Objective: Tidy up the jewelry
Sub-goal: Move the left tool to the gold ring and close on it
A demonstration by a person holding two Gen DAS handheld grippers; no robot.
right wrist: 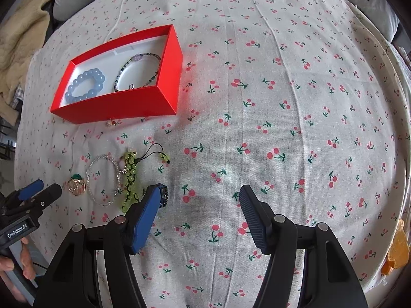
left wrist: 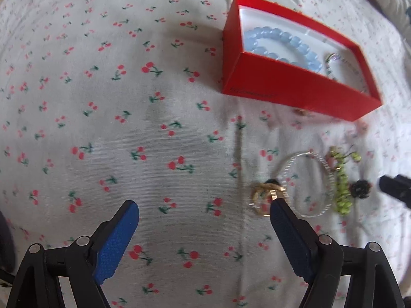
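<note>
- The left gripper [right wrist: 38,192] hung at about eight o'clock in the right camera's view, its jaws spread wide and holding nothing, one tip just beside the gold brooch [right wrist: 76,184]; I took it to be lining up on that piece.
- The brooch with its green stone lay on the cherry-print cloth [right wrist: 257,102], next to a clear bead bracelet [right wrist: 104,179] and a green bead charm [right wrist: 130,179] on a black cord, the loose pieces bunched close together at nine o'clock, presumably waiting their turn.
- The red box [right wrist: 123,107] stood open at eleven o'clock, beyond the loose pieces, already holding a blue bead bracelet [right wrist: 84,84] and a thin dark bead bracelet [right wrist: 140,70] side by side, so part of the sorting looked done.
- A small gold earring [right wrist: 113,122] lay just in front of the box's near wall, outside it.
- The right gripper [right wrist: 197,197] hovered over bare cloth, jaws parted and empty, its left finger partly hiding a dark beaded piece [right wrist: 163,195]; it seemed to be idle or poised for that item.
</note>
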